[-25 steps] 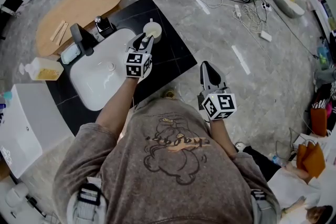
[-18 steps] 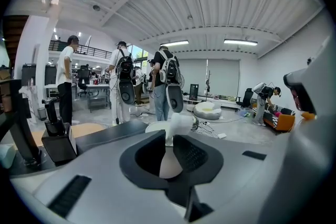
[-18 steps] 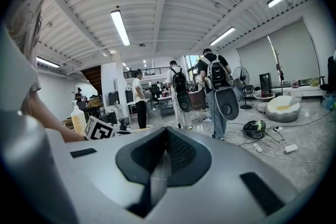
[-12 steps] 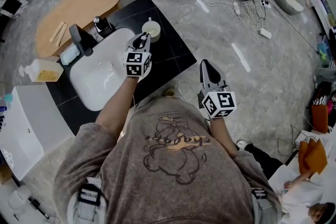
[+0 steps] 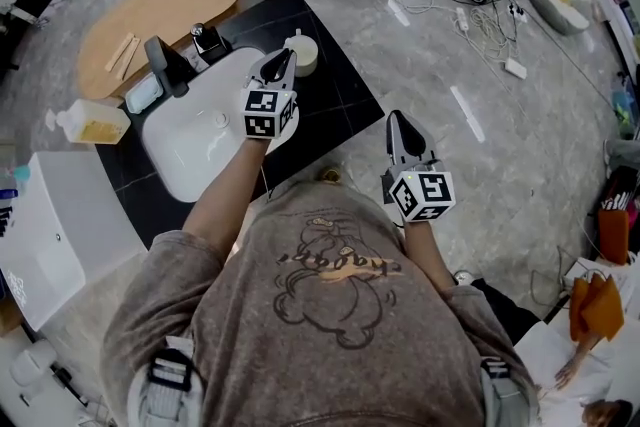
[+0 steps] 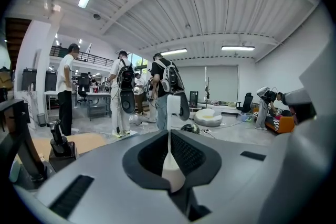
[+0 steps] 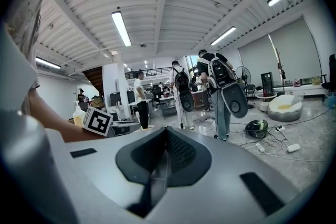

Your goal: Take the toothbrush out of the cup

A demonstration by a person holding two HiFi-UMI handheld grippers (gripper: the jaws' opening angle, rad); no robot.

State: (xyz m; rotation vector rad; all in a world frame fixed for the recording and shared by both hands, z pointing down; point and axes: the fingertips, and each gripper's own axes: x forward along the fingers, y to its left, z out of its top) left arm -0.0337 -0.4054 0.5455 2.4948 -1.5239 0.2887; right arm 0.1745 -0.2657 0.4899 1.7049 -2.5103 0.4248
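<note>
A cream cup [image 5: 304, 52] stands on the black counter [image 5: 340, 105] beside the sink. My left gripper [image 5: 282, 61] hovers at the cup's near rim. In the left gripper view its jaws [image 6: 169, 136] have just been closing and now pinch a white toothbrush [image 6: 169, 161], whose handle rises upright to the brush head at the top. The head view does not show the toothbrush. My right gripper [image 5: 396, 122] hangs over the floor to the right of the counter, shut [image 7: 167, 132] with nothing between its fingers.
A white sink basin [image 5: 190, 143] with a black faucet [image 5: 166, 65] fills the counter's left part. A soap pump [image 5: 208, 38], a yellowish bottle [image 5: 88, 127], an oval wooden table [image 5: 160, 7] and a white cabinet [image 5: 50, 225] surround it. Several people stand farther off.
The left gripper has lifted a little at the cup. The right gripper has kept its place.
</note>
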